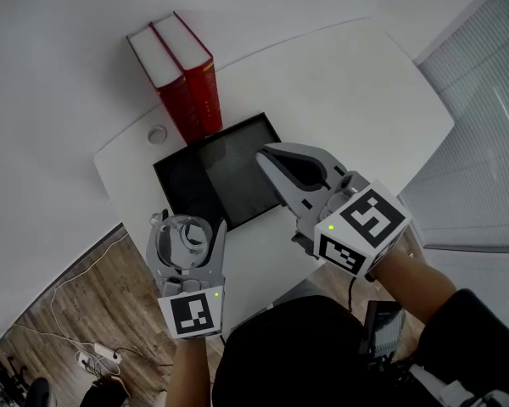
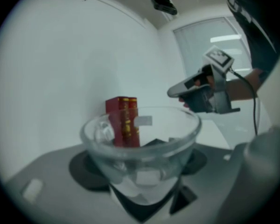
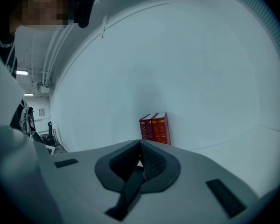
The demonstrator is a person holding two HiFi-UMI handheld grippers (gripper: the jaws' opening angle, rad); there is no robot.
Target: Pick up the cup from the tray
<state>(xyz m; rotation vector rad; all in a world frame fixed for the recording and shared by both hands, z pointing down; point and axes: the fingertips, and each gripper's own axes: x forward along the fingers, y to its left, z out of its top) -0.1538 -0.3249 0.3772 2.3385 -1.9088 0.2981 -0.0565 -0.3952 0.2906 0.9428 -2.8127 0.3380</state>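
Note:
My left gripper point(image 1: 187, 229) is shut on a clear glass cup point(image 1: 183, 242), which it holds off the near left corner of the black tray point(image 1: 205, 181), over the table's edge. In the left gripper view the cup point(image 2: 140, 143) fills the space between the jaws, with its rim upward. My right gripper point(image 1: 270, 158) hovers over the tray's near right part with its jaws shut and nothing between them. The right gripper view shows its dark ribbed pads point(image 3: 151, 161) meeting at the tips.
Two red books point(image 1: 187, 75) stand upright behind the tray on the white table point(image 1: 348, 91). A small round grommet point(image 1: 157, 134) sits left of the books. Wooden floor with cables point(image 1: 76, 329) lies beyond the table's left edge.

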